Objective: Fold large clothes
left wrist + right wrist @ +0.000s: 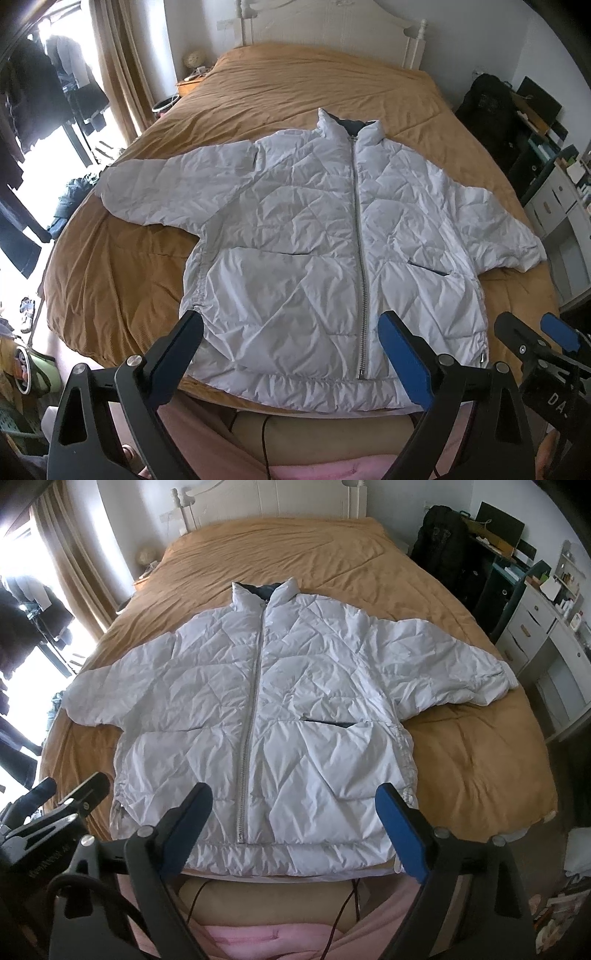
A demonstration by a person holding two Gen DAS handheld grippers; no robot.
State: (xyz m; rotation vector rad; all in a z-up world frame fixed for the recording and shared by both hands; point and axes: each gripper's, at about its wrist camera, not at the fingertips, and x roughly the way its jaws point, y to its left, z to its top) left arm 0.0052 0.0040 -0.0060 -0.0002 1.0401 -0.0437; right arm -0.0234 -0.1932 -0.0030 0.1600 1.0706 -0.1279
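Note:
A white quilted puffer jacket lies flat on the bed, front up. It is zipped and both sleeves are spread out to the sides. My left gripper hovers over the near hem, open, with nothing between its blue-padded fingers. My right gripper hangs beside it over the hem, also open and holding nothing. Each gripper shows at the edge of the other's view: the right gripper at the right, the left gripper at the left.
An ochre bedcover spreads around the jacket, below a white headboard. White drawers and a black backpack stand to the right. Curtains and a bright window are on the left. A person's pink clothing is at the near edge.

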